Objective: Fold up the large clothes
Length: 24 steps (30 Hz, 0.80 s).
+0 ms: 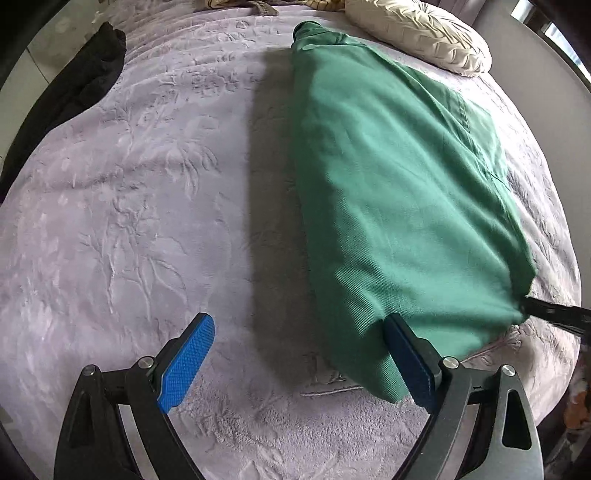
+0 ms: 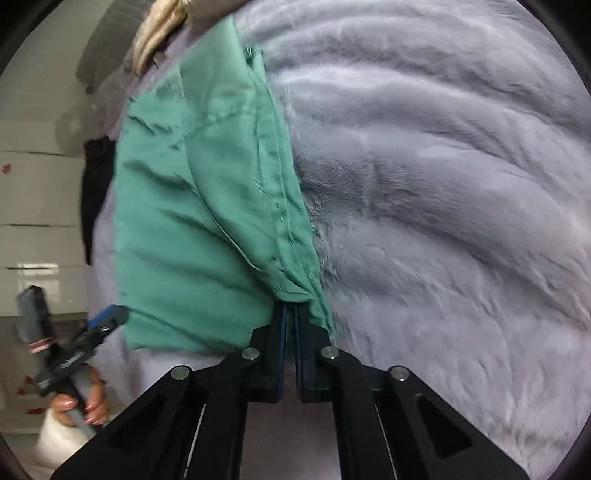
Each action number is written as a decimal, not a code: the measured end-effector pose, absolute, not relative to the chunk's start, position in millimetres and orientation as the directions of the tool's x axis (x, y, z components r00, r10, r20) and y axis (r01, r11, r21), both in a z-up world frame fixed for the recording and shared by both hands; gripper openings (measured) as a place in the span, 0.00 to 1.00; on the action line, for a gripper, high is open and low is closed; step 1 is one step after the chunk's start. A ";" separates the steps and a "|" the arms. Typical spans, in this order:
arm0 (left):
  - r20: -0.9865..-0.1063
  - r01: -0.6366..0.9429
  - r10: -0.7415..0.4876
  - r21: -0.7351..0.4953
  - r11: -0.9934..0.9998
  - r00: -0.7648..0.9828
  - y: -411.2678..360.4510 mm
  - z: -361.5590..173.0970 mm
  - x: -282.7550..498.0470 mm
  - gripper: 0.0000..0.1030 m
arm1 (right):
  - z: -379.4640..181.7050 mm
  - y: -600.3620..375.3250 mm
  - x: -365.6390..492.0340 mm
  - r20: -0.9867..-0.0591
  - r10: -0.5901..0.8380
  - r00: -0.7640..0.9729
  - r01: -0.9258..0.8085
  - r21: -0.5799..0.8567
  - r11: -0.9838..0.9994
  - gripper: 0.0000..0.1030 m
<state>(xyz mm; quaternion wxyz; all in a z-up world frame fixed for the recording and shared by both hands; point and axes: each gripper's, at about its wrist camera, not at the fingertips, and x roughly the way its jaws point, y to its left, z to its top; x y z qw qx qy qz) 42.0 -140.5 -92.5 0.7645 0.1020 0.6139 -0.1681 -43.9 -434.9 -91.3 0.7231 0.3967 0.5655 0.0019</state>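
Right wrist: jaws clamp green garment [image 2: 207, 206] — left jaws wide.

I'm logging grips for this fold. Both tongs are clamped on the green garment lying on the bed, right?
Not quite. Only the right tongs are clamped on the green garment; the left wrist view shows the left tongs open beside its edge. It does lie on the bed.

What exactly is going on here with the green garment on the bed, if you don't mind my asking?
A person holding two grippers is folding a green garment on a bed covered by a grey blanket. The right gripper is shut on one bunched corner of the garment. The left gripper is open, with one finger beside the near edge but not gripping it. A cream pillow lies at the far end.
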 end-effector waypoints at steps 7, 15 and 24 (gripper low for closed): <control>-0.977 0.354 -0.115 -0.044 0.934 0.182 -143.3 -93.4 42.2 0.91 | -52.0 -453.6 -38.3 -0.807 0.398 0.436 0.415 0.573 0.707 0.52; -0.976 0.367 -0.109 -0.033 0.929 0.186 -146.9 -92.3 46.7 0.91 | -67.1 -449.8 -15.6 -0.803 0.428 0.415 0.399 0.583 0.708 0.64; -0.970 0.337 -0.070 0.014 0.941 0.235 -149.1 -82.3 58.1 1.00 | -74.2 -457.0 -5.6 -0.806 0.418 0.419 0.420 0.581 0.698 0.83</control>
